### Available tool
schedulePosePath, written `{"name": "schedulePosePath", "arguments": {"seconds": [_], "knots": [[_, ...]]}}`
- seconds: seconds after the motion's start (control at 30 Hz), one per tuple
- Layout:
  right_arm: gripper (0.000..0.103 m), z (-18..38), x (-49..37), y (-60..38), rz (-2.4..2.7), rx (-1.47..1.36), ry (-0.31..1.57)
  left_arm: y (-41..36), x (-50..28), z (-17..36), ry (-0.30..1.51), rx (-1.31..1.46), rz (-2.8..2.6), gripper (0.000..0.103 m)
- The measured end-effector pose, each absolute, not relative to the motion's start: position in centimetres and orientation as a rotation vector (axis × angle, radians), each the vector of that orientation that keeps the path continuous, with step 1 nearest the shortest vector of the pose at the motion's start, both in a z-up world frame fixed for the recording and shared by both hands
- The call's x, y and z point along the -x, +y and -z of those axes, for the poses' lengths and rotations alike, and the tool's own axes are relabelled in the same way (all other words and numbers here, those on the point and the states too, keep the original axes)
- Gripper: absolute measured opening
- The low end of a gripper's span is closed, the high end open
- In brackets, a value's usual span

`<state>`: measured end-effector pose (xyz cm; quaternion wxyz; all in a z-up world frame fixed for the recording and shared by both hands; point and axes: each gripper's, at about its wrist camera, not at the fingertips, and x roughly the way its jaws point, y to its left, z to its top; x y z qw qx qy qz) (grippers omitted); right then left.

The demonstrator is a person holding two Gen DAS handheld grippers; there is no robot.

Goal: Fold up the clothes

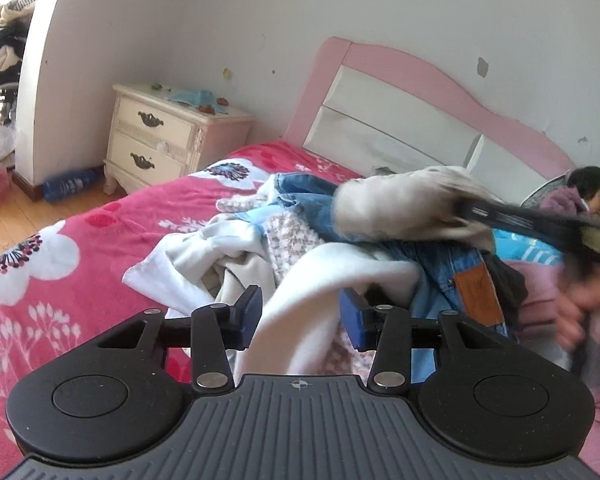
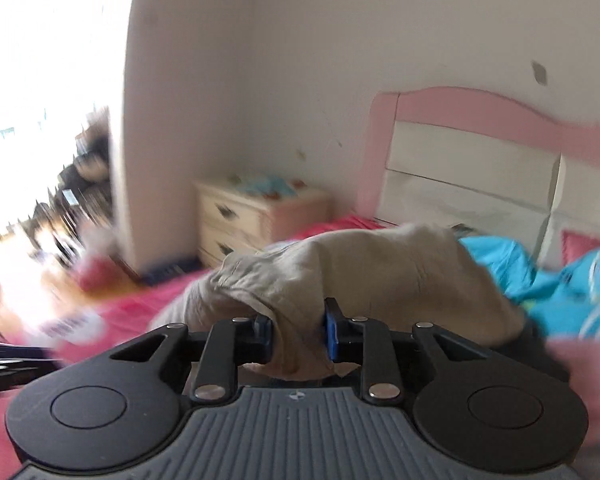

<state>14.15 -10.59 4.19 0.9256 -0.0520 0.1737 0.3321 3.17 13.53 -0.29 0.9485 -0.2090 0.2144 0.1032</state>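
Red floral bedspread (image 1: 60,240) ahead: white garment (image 1: 300,312) loosely straddled by left gripper (image 1: 300,316), beige garment (image 2: 340,272) pinched by right gripper (image 2: 298,330); slippage is risked.

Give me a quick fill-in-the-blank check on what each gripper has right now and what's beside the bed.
1. The right gripper is clamped on a ____ coloured garment.
2. The cloth between the left gripper's fingers is ____ in colour.
3. The headboard has a ____ frame.
4. The nightstand has ____ drawers.

Missing words: beige; white; pink; two
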Motion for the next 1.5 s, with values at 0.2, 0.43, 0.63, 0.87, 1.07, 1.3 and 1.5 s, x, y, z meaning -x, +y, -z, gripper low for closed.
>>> {"name": "schedulePosePath", "arguments": {"seconds": [0.2, 0.43, 0.63, 0.87, 1.07, 1.3, 1.5], "knots": [[0.027, -3.4, -7.6, -16.3, -0.813, -0.063, 0.346, 13.3, -2.0, -0.1, 0.41, 0.461, -0.099, 0.06], [0.027, -0.3, 2.4, -18.5, -0.938, 0.059, 0.39, 13.4, -0.9, 1.1, 0.468, 0.624, 0.136, 0.075], [0.027, 3.9, 7.9, -18.0, -1.016, 0.085, 0.5, 11.0, -0.4, 5.8, 0.676, 0.67, 0.284, 0.078], [0.032, 9.5, 13.5, -15.4, -1.177, 0.225, 0.694, 10.6, 3.4, 10.9, 0.888, 0.707, 0.322, 0.083], [0.049, 10.4, 13.1, -15.7, -1.136, 0.322, 0.8, 9.5, 6.5, 13.2, 0.965, 0.537, 0.266, 0.084], [0.082, 5.6, 4.5, -21.7, -0.895, -0.18, 0.734, 6.1, 9.1, 12.4, 0.976, 0.191, 0.343, 0.094], [0.092, 7.0, -5.3, -24.4, -0.425, -0.317, 0.773, 4.8, 11.0, 12.5, 0.95, 0.18, 0.32, 0.096]]}}
